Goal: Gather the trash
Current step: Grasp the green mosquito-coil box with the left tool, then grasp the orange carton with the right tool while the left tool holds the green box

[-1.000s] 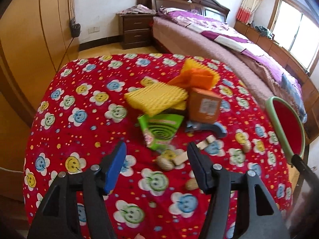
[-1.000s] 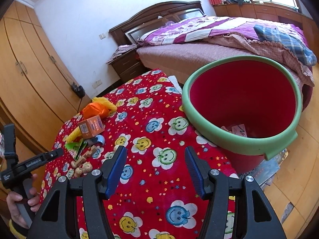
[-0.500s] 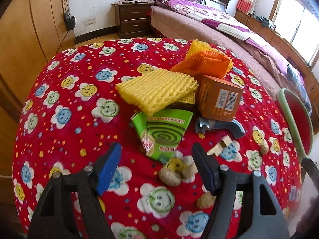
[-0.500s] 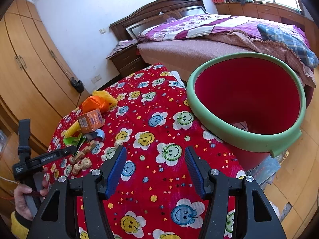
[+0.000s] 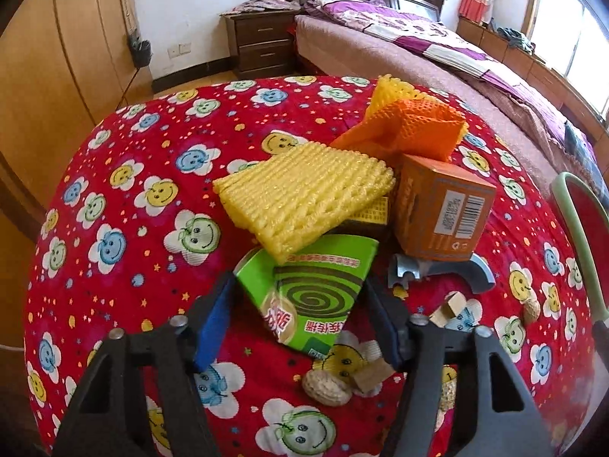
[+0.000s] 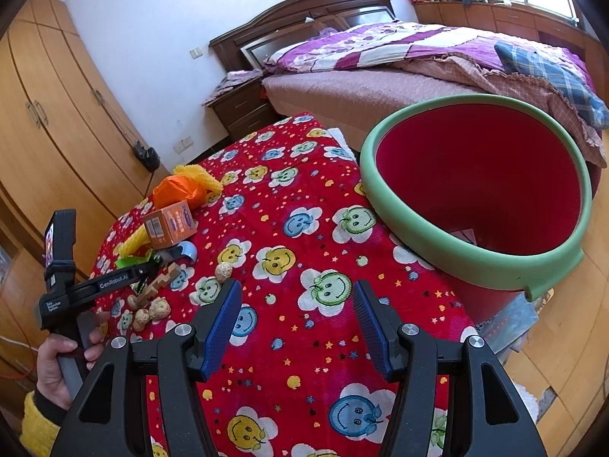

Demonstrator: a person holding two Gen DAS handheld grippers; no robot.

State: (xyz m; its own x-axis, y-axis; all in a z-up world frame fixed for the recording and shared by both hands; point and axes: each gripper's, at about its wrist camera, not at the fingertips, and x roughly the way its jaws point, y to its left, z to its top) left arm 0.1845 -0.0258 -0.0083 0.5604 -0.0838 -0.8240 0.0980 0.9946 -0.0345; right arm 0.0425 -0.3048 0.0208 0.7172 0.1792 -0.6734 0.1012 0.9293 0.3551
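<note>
The yellow foam net point(image 5: 304, 194) hides the green box's point(image 5: 316, 297) twelve o'clock end as the left gripper's point(image 5: 300, 320) jaws close around it, the right gripper point(image 6: 297, 323) gaping above the red smiley tablecloth point(image 6: 304, 236)

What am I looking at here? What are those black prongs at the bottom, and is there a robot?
No robot: a person holds a two-finger gripper in each hand, each carrying a camera looking along its fingers. One picture is from the left gripper; its jaws are closing around a green packet, not yet pinching it. Beside that lie yellow foam netting, an orange box and peanuts on a red cloth. The other picture is from the right gripper, open and empty, with a red bin ahead for the trash.
</note>
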